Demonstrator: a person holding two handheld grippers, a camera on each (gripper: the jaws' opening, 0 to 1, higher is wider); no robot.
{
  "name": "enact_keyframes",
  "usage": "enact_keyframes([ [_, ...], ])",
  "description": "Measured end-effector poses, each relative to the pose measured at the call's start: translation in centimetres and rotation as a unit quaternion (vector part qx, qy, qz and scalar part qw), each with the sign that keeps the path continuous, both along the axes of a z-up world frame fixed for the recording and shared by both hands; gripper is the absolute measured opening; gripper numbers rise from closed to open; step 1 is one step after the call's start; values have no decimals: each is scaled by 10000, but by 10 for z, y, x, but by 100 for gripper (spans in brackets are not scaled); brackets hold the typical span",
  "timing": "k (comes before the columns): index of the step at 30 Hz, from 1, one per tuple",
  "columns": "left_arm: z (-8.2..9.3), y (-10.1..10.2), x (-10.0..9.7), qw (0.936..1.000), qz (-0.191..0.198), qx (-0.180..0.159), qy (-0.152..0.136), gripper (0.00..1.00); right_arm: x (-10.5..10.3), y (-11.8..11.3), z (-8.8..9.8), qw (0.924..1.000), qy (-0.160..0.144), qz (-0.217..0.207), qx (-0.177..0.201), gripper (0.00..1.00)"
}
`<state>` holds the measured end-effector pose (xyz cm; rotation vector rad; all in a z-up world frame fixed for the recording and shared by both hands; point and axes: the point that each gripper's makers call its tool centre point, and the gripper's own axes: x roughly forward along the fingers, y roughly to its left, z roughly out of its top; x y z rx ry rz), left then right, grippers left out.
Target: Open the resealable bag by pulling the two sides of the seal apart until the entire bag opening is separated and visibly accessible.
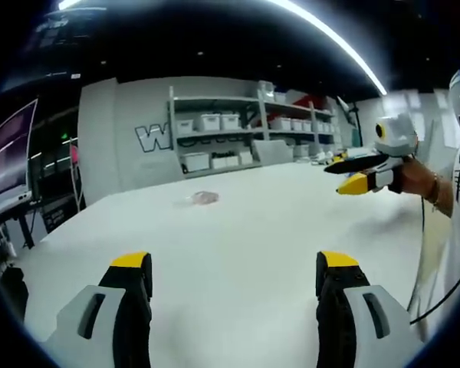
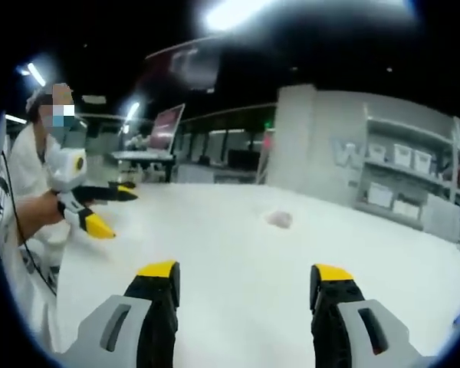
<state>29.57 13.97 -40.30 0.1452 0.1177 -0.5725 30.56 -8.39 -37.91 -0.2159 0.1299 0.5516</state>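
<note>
Lying far out on the white bench (image 1: 238, 253), the resealable bag (image 1: 205, 198) is sitting untouched while the left claw (image 1: 234, 268) and right claw (image 2: 245, 280) are hovering gaping and empty; being thin and flat, it is likely risking sliding away from a one-sided pinch.

Large outlined letter "W" on the grey wall (image 1: 130, 146) beside the shelving (image 1: 238, 130).

Resealable bag (image 1: 205, 198) (image 2: 279, 219): small, clear, pinkish contents, lying flat on white table, far off, untouched.
</note>
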Motion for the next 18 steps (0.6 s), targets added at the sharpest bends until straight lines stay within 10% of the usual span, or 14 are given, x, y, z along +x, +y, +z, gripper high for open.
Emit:
enact_keyframes([
  [18,6,9,-1,9999,54,-51,-96,87,40,12,12,9986,-179,131,-480,62],
])
